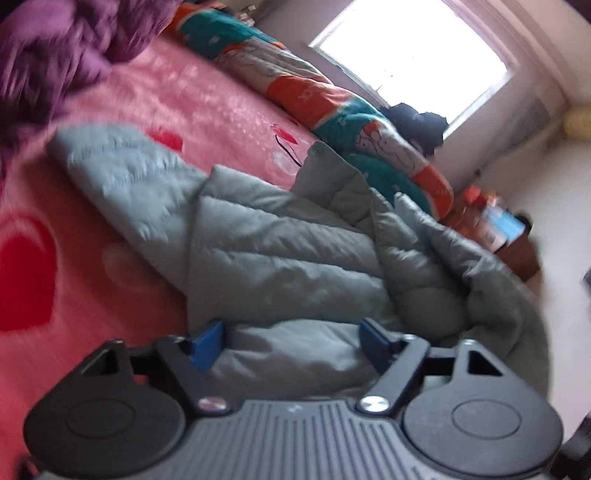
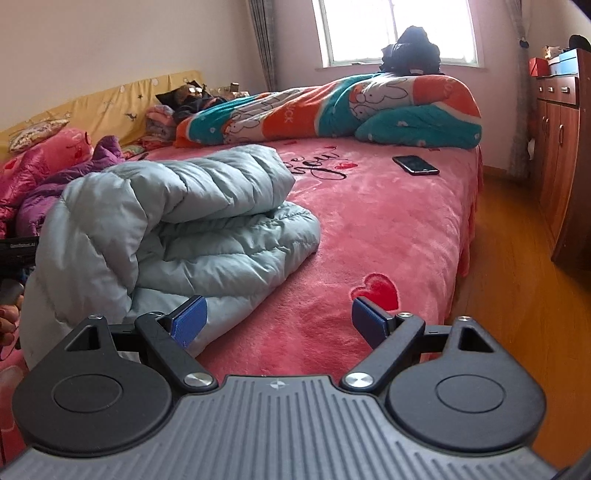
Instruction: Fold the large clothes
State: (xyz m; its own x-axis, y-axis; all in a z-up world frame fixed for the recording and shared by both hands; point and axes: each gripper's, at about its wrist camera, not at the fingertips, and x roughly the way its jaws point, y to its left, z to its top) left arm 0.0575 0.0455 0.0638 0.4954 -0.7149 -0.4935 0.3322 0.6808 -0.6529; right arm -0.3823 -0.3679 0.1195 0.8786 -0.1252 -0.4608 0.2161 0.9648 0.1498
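The big puffy coat (image 2: 173, 218) lies on the pink blanket (image 2: 388, 229) on the bed, near the edge closest to us; it is pale blue-grey and soft; in the right wrist view it looks folded over on itself, with a fat rolled top and a flat part under it; so the fold seems partly done. It is still lumpy and not neat; I think it needs one more fold or some patting flat, and a purple coat (image 2: 70, 184) waits in a heap behind it, so more folding is likely left.

The left gripper (image 1: 291, 343) has its jaws apart; a fold of the coat sits between its blue pads (image 1: 207, 343), but I cannot see them squeezing it; that view is blurry. The right gripper (image 2: 277, 325) is wide apart too and holds nothing; it hangs over bare blanket, just beside the coat's near corner.

The blanket is fuzzy with red hearts (image 2: 380, 291) on it; a dark phone (image 2: 415, 164) lies on it, well apart from the coat; a bright quilt (image 2: 332, 107) in orange and teal is rolled up at the far side under a sunny window (image 2: 395, 29); the floor (image 2: 517, 295) is wood, and a brown cabinet (image 2: 561, 147) stands by the wall.
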